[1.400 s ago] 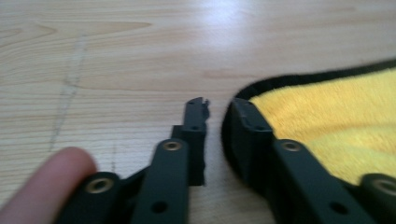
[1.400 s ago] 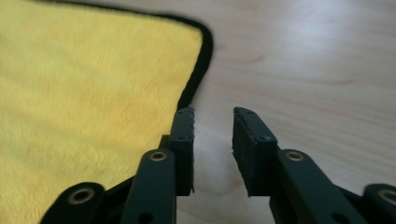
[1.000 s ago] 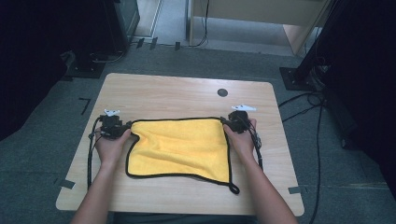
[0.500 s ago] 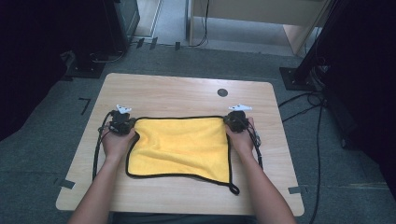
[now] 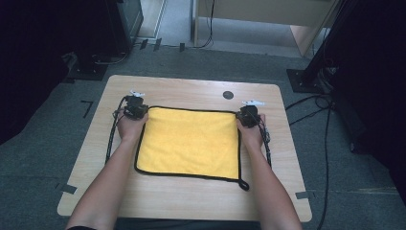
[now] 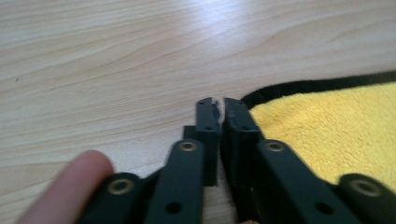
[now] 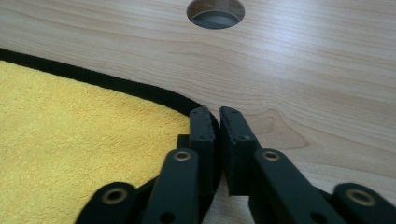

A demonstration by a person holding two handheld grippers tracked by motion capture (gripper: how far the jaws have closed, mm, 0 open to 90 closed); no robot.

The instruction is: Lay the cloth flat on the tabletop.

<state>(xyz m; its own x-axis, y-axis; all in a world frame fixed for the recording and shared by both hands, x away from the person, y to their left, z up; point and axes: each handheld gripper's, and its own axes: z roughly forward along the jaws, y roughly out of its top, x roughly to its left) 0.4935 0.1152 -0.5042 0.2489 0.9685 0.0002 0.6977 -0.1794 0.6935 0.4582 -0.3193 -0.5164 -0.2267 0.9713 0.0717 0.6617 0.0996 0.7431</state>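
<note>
A yellow cloth [image 5: 189, 141] with a black hem lies flat on the wooden table [image 5: 191, 91]. My left gripper [image 5: 136, 107] sits at its far left corner and my right gripper [image 5: 249, 115] at its far right corner. In the left gripper view the jaws [image 6: 220, 105] stand a narrow slit apart, having just been opening, with nothing between them. The cloth [image 6: 336, 126] corner lies just right of them. In the right gripper view the jaws [image 7: 217, 114] have also just been opening to a small gap. The cloth [image 7: 79, 144] corner's hem lies under their tips, unpinched.
A round cable hole [image 5: 228, 95] [image 7: 215, 11] sits in the table beyond the right gripper. The cloth's black hanging loop [image 5: 244, 184] trails off its near right corner. Cables [image 5: 311, 103] and black stands line the floor to the right and far left.
Both hands moved away from the person, drawing the cloth's far edge toward the far side. The left hand also went outward. The rumpled cloth now lies flat and square.
</note>
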